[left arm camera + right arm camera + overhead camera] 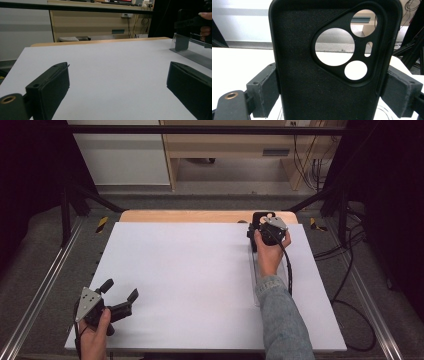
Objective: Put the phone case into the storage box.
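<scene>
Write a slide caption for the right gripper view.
Right gripper clamps an empty black phone case upright above the white table, camera cutouts at top.

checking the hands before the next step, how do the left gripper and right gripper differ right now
The left gripper has its jaws wide apart with nothing between them; the right gripper is shut on a black phone case. The left is at the table's near left corner, the right at its far right. Both are hand-held.

The phone case (312,75) stands upright between the right tool's (263,227) pads, at the desk's (200,280) one o'clock. The clear stand (190,51) lies just before it. The left tool (119,297) sits at seven o'clock, well apart.
</scene>
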Motion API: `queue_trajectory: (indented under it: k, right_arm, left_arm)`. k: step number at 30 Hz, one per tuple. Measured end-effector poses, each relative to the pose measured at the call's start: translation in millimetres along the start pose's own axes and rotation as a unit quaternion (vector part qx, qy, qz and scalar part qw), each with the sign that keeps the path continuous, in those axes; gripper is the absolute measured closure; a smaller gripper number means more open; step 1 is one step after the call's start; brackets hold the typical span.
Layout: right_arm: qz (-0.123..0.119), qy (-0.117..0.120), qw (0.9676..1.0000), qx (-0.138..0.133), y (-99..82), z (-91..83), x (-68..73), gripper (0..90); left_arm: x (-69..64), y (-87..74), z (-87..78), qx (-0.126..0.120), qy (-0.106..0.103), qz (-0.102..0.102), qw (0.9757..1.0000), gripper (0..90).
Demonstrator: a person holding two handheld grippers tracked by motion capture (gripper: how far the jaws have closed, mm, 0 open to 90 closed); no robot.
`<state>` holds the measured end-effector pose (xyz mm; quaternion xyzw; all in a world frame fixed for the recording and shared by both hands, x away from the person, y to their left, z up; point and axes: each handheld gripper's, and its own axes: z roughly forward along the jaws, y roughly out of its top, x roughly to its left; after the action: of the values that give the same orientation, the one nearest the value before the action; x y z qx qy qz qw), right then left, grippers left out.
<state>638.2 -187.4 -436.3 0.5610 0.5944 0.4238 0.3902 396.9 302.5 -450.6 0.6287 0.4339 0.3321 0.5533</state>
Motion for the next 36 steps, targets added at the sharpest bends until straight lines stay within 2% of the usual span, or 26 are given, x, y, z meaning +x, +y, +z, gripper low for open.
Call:
queue_trajectory:
  k: [12,27,36]
  right_arm:
    - [-0.004,-0.001,1.0,0.007,1.6,-1.0,0.8,12.5]
    - [0.007,-0.001,0.9999,0.011,3.5,-3.5,-1.2,7.1]
    - [0.01,0.002,0.9999,0.005,6.6,-6.4,-2.2,6.9]
  left_arm:
    - [0.0,-0.1,0.1,0.001,0.0,0.001,1.0,4.8]
    - [0.4,0.1,-0.4,0.0,0.002,0.002,1.0,4.8]
    - [0.8,0.1,-0.4,0.0,0.003,0.001,1.0,4.8]
